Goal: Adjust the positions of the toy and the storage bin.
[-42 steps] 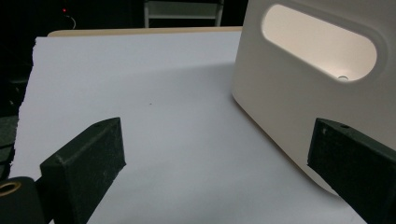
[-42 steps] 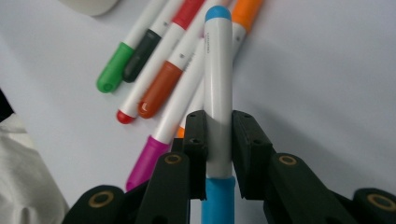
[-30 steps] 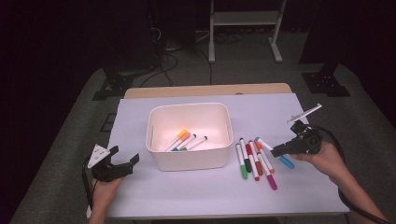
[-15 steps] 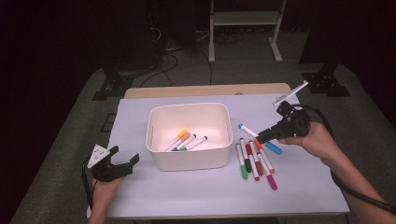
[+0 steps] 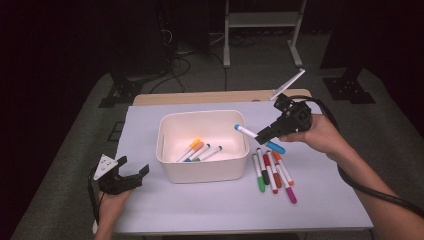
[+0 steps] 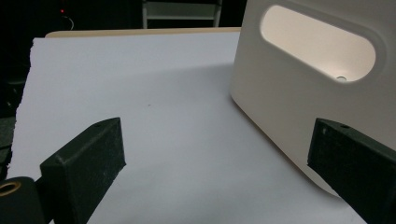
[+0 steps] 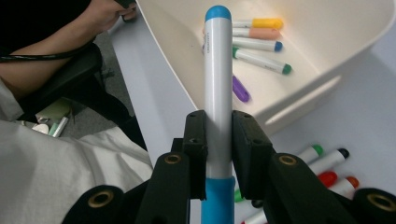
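The right hand-held gripper [image 5: 264, 133] was clenched around a blue-capped marker [image 5: 259, 138], its pads pressing the white barrel on both sides. It held the marker in the air over the right rim of the white bin [image 5: 202, 170], the pen's tip reaching just inside the rim. Several markers lay in the bin, and a row of loose markers [image 5: 274, 171] rested on the counter [image 5: 210, 205] just beside it. The left hand-held gripper [image 5: 131, 175] sat released near the counter's left edge, jaws spread with nothing between them.
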`<state>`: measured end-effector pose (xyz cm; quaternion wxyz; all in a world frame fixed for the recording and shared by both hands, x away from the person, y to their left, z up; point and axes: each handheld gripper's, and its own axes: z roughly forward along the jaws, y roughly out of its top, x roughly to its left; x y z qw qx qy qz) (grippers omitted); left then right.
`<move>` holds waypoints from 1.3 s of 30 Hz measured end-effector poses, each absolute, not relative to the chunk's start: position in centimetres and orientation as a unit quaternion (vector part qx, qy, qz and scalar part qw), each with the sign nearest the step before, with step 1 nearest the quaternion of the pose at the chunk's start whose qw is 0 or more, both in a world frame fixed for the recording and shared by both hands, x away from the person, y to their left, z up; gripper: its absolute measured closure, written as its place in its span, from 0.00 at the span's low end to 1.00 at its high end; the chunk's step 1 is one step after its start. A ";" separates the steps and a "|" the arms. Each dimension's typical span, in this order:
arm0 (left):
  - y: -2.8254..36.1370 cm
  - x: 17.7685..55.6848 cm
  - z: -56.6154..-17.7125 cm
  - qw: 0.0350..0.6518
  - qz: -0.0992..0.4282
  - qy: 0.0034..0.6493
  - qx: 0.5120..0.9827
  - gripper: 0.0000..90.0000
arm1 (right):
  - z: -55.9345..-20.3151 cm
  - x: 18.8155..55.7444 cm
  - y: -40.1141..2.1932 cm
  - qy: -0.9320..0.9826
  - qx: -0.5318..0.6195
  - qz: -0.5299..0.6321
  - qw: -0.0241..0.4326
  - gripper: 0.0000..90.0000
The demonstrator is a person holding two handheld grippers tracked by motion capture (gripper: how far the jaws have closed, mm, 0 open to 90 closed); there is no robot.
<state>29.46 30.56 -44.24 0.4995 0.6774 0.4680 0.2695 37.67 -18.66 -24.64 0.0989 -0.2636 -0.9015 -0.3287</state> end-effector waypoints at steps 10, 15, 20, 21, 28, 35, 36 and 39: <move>30.5 29.5 -44.2 0.501 0.270 0.467 0.677 0.03 | -23.9 38.7 -15.4 -0.913 -0.236 -0.316 0.108 0.84; 30.6 29.5 -44.2 0.501 0.270 0.465 0.678 0.03 | -23.7 39.0 -14.1 -0.917 -0.225 -0.311 0.111 0.84; 30.5 29.5 -44.2 0.502 0.271 0.464 0.678 0.03 | -23.5 39.5 -12.7 -0.920 -0.216 -0.307 0.114 0.84; 30.5 29.6 -44.2 0.501 0.271 0.464 0.678 0.03 | -23.6 39.5 -12.4 -0.920 -0.214 -0.307 0.115 0.84; 30.7 29.6 -44.1 0.505 0.273 0.467 0.673 0.03 | -23.8 40.0 -10.4 -0.926 -0.202 -0.296 0.121 0.84; 30.6 29.6 -44.1 0.506 0.273 0.465 0.674 0.03 | -23.9 40.5 -8.6 -0.931 -0.190 -0.288 0.124 0.84; 30.6 29.6 -44.1 0.506 0.273 0.465 0.673 0.03 | -23.9 40.5 -8.4 -0.930 -0.189 -0.289 0.124 0.84; 30.7 29.6 -44.1 0.506 0.273 0.466 0.672 0.03 | -24.2 40.8 -7.9 -0.929 -0.186 -0.292 0.129 0.84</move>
